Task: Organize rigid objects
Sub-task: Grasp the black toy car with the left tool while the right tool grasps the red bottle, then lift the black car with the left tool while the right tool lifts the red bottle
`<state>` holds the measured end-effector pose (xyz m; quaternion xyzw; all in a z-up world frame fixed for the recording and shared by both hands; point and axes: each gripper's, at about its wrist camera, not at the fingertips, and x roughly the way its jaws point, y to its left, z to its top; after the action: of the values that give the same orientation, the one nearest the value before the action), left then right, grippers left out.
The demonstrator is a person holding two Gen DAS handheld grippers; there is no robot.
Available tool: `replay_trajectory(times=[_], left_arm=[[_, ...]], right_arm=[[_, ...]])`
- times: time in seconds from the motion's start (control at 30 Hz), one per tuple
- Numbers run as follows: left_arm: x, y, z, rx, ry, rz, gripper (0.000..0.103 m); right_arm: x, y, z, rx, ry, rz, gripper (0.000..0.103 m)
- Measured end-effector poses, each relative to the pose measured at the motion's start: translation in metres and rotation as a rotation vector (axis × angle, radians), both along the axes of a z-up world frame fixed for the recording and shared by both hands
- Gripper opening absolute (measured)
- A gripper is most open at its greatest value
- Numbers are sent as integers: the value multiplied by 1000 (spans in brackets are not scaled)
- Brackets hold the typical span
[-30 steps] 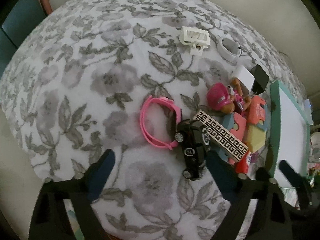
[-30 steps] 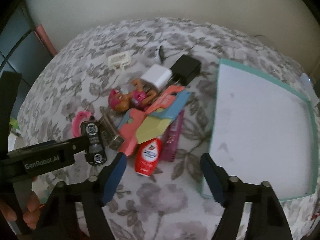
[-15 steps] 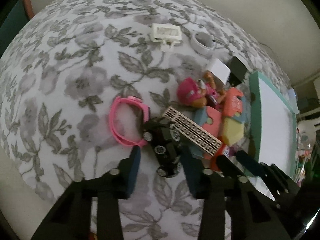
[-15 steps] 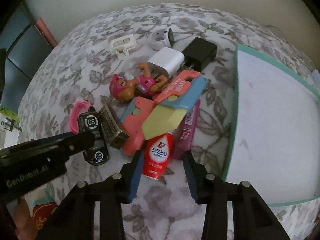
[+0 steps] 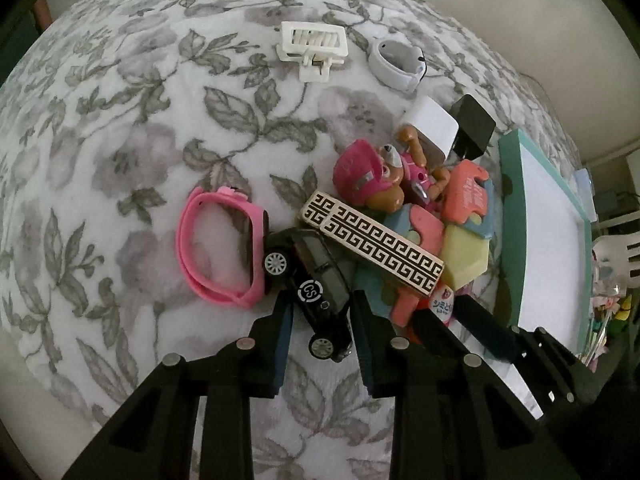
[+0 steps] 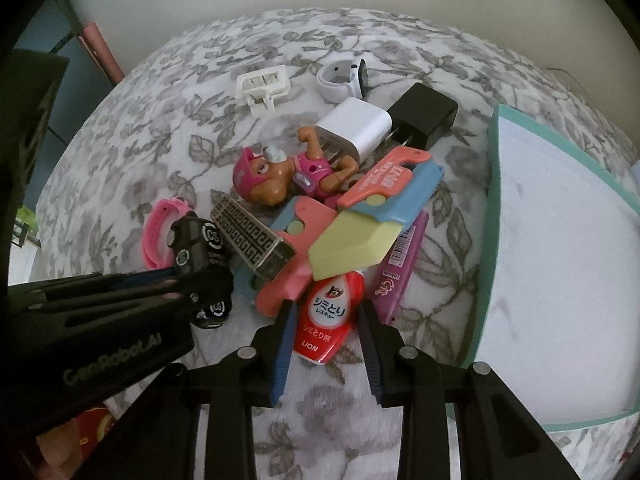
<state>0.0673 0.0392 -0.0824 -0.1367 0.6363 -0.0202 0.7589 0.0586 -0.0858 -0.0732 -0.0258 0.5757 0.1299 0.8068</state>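
Two grippers of mine point steeply down at a heap of small things on the floral bed cover (image 5: 132, 128). Toward the left edge of the cover lies a pink wristband (image 5: 216, 248), touching the nose of the black toy car (image 5: 316, 280). My left gripper (image 5: 320, 312) has just been closing, and its pads are clamped on the rear half of that car, one on each flank. A patterned black-and-white case (image 5: 380, 248) lies across the car's roof and leans on the heap to its right.

Near the far edge sit a white hair clip (image 5: 312, 46) and a white watch (image 5: 394, 64), apart from the heap. Nearer in, a pink-helmeted pup figure (image 5: 372, 184) lies on its side against a white charger (image 5: 434, 126) and a black charger (image 5: 472, 126). Coral and blue foam pieces (image 6: 384, 176) are stacked with a yellow block (image 6: 352, 240) on top.

A red stain-remover bottle (image 6: 330, 320) pokes out from under that block toward the near edge. My right gripper (image 6: 326, 320) has just been closing too, and its pads meet the bottle's two sides. A purple tube (image 6: 400, 264) lies just beside the bottle. At the right edge of the cover lies a shallow teal-rimmed tray (image 6: 494, 208) with a white floor.
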Motion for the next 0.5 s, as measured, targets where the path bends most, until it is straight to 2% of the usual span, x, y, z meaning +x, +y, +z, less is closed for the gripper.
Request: replay_trajectory(times=[0.17, 0.27, 0.33, 0.4, 0.5], left_arm=[[-1, 2, -1, -5, 3, -4, 28], [-4, -2, 1, 20, 0, -11, 28], [-9, -3, 3, 31, 1, -13, 28], [-13, -4, 4, 31, 1, -12, 28], [-20, -5, 9, 41, -1, -10, 28]], right_arm=[[-5, -1, 1, 2, 4, -5, 32], [-11, -4, 2, 17, 12, -14, 32], [-13, -7, 5, 33, 8, -25, 23], [-17, -12, 9, 44, 8, -34, 7], [-21, -17, 9, 54, 13, -42, 6]])
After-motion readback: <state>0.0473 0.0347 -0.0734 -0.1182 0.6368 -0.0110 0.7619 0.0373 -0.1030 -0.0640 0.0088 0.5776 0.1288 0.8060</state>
